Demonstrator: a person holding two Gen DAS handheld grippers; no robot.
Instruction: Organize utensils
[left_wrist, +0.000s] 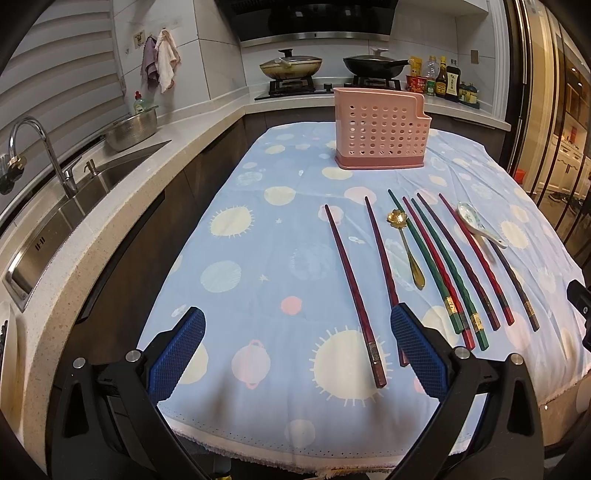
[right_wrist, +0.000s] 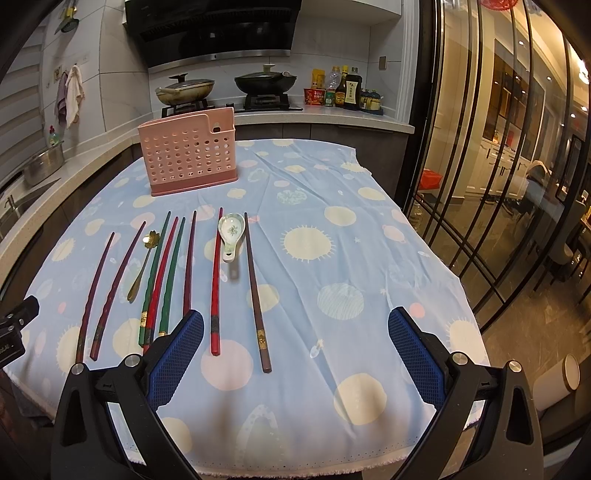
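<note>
A pink perforated utensil holder (left_wrist: 382, 133) (right_wrist: 188, 153) stands at the far end of the table. Several chopsticks in dark red, red, green and brown (left_wrist: 352, 291) (right_wrist: 215, 280) lie side by side on the blue patterned cloth. Among them lie a gold flower spoon (left_wrist: 406, 245) (right_wrist: 142, 262) and a white ceramic spoon (left_wrist: 476, 223) (right_wrist: 231, 236). My left gripper (left_wrist: 297, 350) is open and empty above the near cloth, its right finger over the dark red chopsticks' ends. My right gripper (right_wrist: 295, 350) is open and empty, right of most chopsticks.
A stone counter with a steel sink (left_wrist: 74, 206) and tap runs along the left. Two pans (left_wrist: 291, 66) sit on the hob behind, with sauce bottles (right_wrist: 347, 90) beside. Glass doors (right_wrist: 498, 184) stand to the right. The cloth's front edge (right_wrist: 295, 472) hangs below the grippers.
</note>
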